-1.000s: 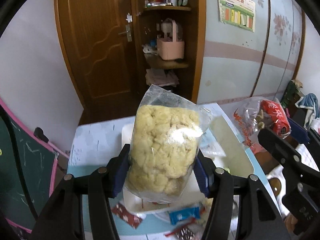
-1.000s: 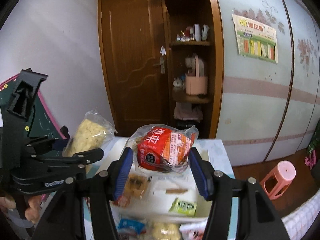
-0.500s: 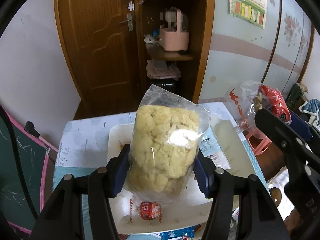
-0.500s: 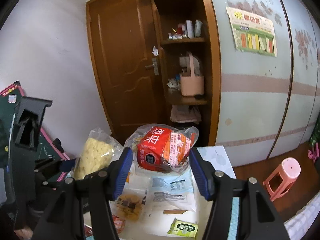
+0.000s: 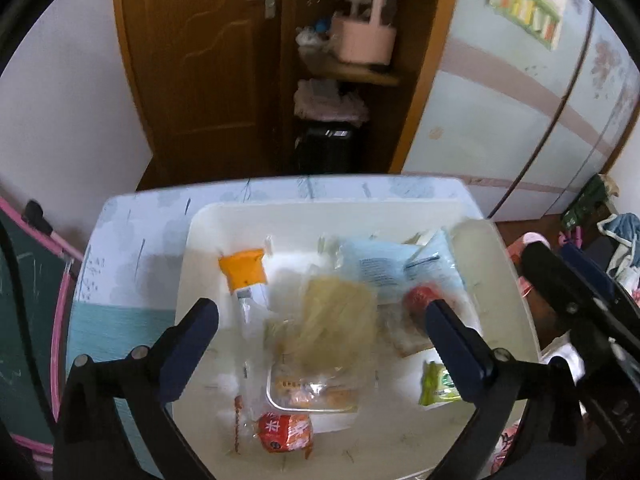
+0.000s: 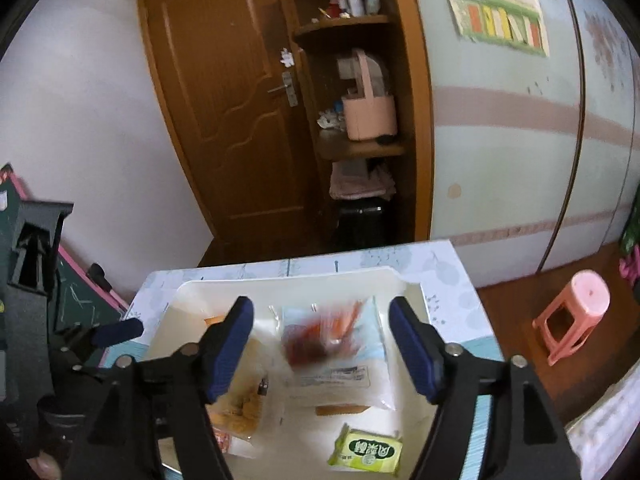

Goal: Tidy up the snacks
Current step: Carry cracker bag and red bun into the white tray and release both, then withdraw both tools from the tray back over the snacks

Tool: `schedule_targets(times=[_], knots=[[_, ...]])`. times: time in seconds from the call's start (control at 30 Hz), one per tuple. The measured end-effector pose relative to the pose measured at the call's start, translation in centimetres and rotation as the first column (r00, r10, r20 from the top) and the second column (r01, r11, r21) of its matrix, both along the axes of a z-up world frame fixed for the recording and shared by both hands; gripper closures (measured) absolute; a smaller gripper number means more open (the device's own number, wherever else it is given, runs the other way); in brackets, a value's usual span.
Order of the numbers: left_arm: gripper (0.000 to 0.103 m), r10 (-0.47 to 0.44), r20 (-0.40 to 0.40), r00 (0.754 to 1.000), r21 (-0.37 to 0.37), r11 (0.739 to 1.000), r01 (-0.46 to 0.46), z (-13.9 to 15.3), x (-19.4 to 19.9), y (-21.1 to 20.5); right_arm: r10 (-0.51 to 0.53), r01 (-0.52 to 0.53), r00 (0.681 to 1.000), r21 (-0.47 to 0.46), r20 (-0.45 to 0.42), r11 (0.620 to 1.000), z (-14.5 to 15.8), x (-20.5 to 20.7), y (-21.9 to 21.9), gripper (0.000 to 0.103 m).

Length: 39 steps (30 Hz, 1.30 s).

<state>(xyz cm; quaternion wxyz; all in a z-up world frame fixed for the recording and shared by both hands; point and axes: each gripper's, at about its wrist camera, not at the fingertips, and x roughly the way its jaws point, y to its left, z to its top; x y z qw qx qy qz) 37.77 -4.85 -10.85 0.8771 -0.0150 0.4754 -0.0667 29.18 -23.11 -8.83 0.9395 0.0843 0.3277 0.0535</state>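
1. Snacks lie in one white tray point(image 5: 508, 280) on a table point(image 5: 132, 240); both grippers hang over it.
2. Left view count: one yellow puff bag point(image 5: 340, 320), blurred; one orange-topped packet point(image 5: 244, 272); one pale blue packet point(image 5: 396, 268); one green packet point(image 5: 438, 384); one clear tub of biscuits point(image 5: 312, 388); two red-wrapped snacks, one near point(image 5: 286, 432) and one by the blue packet point(image 5: 418, 300).
3. Puff bag's long axis runs from the near rim toward the far rim; the orange-topped packet lies the same way, orange end far.
4. Left gripper point(image 5: 320, 344): jaws have just been opening and stand wide apart, pads clear of the puff bag between them.
5. Right gripper point(image 6: 322, 344): jaws have just been opening, apart; the red bag point(image 6: 316, 340) is a blur between them over the blue packet, touching neither pad.
6. Green packet lies flat near the tray's near right corner.
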Motion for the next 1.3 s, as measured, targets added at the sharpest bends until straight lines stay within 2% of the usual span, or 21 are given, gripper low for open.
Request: schedule_targets(times=[0.17, 0.57, 0.93, 1.3], knots=[[0.000, 0.019, -0.057, 0.998, -0.003, 1.000, -0.019, -1.9, 0.6, 0.1, -0.010, 0.011, 0.999, 0.024, -0.042, 1.000, -1.3, 0.4, -0.3, 0.027], [0.000, 0.003, -0.032, 0.999, 0.036, 0.999, -0.002, -1.8, -0.6, -0.3, -0.004, 0.006, 0.996, 0.027, -0.086, 1.000, -2.4, 0.5, -0.2, 0.027], [0.000, -0.014, 0.007, 1.000, 0.046, 0.999, 0.014, 1.1, -3.6, -0.5, 0.002, 0.002, 0.997, 0.050, -0.082, 0.999, -0.8, -1.7, 0.1, 0.027], [0.000, -0.023, 0.057, 0.998, 0.010, 1.000, 0.022, 5.4, -10.5, 0.9, 0.003, -0.001, 0.999, 0.067, -0.043, 0.998, 2.8, -7.7, 0.9, 0.027]])
